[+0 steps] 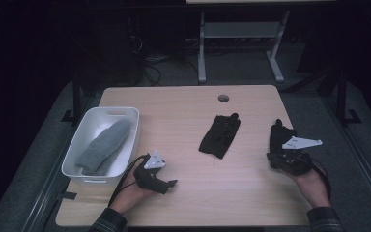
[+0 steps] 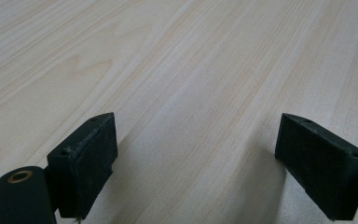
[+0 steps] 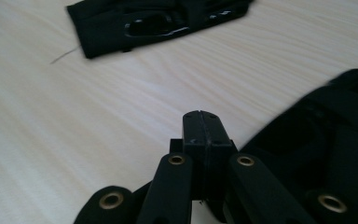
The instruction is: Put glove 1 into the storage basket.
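Tub (image 1: 125, 116) with sock (image 1: 104, 145) at table (image 1: 183, 193) left; one glove (image 1: 220, 135) mid-table, another (image 1: 280, 133) right.

1. The middle of the desk (image 1: 183, 159) lies bare between the left tongs (image 1: 166, 183) and the right tongs (image 1: 276, 159): wide room to pass.
2. A black glove (image 1: 220, 135) lies flat on the desk's centre, a low obstacle.
3. A second black glove (image 1: 280, 135) lies touching the right tongs, crowding that edge.
4. A white tub (image 1: 84, 169) holding a grey cloth (image 1: 104, 145) walls off the left side.
5. The far strip of the desk, by the cable hole (image 1: 223, 98), is free.
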Motion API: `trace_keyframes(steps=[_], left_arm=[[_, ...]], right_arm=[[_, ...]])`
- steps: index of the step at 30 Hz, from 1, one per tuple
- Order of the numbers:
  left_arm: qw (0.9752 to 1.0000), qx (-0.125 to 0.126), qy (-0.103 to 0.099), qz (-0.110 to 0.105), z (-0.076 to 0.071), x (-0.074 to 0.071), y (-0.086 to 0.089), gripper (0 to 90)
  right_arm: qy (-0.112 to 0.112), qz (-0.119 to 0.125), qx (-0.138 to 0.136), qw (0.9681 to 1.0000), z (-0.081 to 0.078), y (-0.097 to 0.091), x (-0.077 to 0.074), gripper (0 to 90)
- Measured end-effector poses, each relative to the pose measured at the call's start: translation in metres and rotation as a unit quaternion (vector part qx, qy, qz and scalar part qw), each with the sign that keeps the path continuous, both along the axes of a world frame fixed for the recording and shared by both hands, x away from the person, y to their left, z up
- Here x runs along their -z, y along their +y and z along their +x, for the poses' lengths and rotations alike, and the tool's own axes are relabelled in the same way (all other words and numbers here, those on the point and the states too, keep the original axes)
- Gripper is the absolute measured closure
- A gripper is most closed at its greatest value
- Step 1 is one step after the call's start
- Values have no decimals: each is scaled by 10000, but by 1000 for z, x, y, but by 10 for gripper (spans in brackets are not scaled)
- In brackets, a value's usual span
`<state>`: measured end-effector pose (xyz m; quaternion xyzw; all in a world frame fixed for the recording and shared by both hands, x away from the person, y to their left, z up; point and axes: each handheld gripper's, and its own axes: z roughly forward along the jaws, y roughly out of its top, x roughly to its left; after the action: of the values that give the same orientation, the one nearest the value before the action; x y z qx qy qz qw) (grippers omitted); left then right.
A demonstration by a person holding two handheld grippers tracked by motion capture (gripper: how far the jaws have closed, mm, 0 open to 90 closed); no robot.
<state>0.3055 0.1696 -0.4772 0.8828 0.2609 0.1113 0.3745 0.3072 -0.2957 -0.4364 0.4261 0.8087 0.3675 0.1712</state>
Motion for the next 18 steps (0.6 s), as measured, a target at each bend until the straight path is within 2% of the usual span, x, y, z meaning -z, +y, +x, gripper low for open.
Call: trace_keyframes(steps=[2, 8, 12, 18], left_arm=[[10000, -6, 1, -9, 0, 0, 0, 120], [10000, -11, 10, -17, 0, 0, 0, 119], [10000, -11, 8, -19, 0, 0, 0, 120], [10000, -13, 8, -23, 0, 0, 0, 119]], right_arm=[[-9, -12, 38, 10000, 3, -3, 0, 900], [73, -66, 376, 9992, 18, -25, 5, 900], [140, -85, 476, 9987, 18, -33, 7, 900], [320, -265, 505, 9979, 19, -37, 15, 900]])
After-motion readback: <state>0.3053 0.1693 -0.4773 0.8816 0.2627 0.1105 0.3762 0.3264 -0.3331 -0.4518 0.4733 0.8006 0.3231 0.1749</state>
